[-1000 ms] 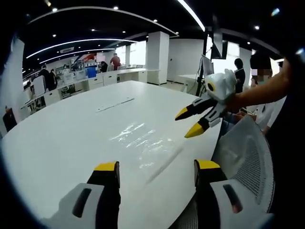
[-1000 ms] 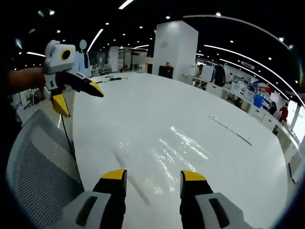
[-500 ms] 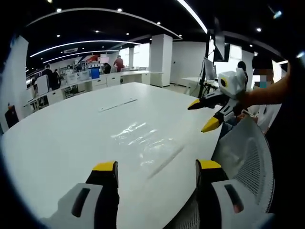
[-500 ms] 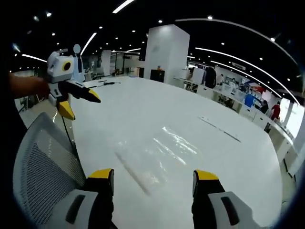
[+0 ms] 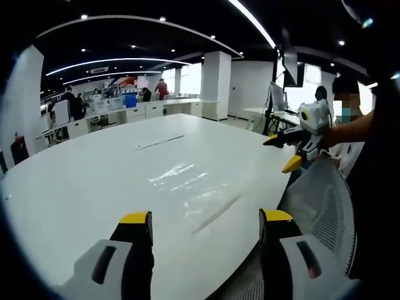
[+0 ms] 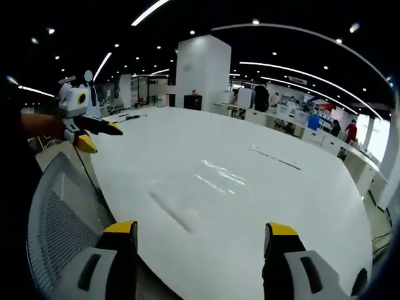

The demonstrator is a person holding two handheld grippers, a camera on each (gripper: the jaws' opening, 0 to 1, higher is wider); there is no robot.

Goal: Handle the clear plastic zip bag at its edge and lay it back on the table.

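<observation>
Lying flat on the table (image 5: 81, 181), the zip bag (image 5: 187, 187) sits beyond both empty tools.

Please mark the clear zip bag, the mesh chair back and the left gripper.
clear zip bag (image 5: 187, 181): left gripper view, its glossy middle.
mesh chair back (image 6: 59, 215): right gripper view, the mesh panel.
left gripper (image 6: 100, 136): right gripper view, between its yellow tips.

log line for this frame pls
bag: clear zip bag flat on white table | left gripper: open, empty | right gripper: open, empty | contact: none
</observation>
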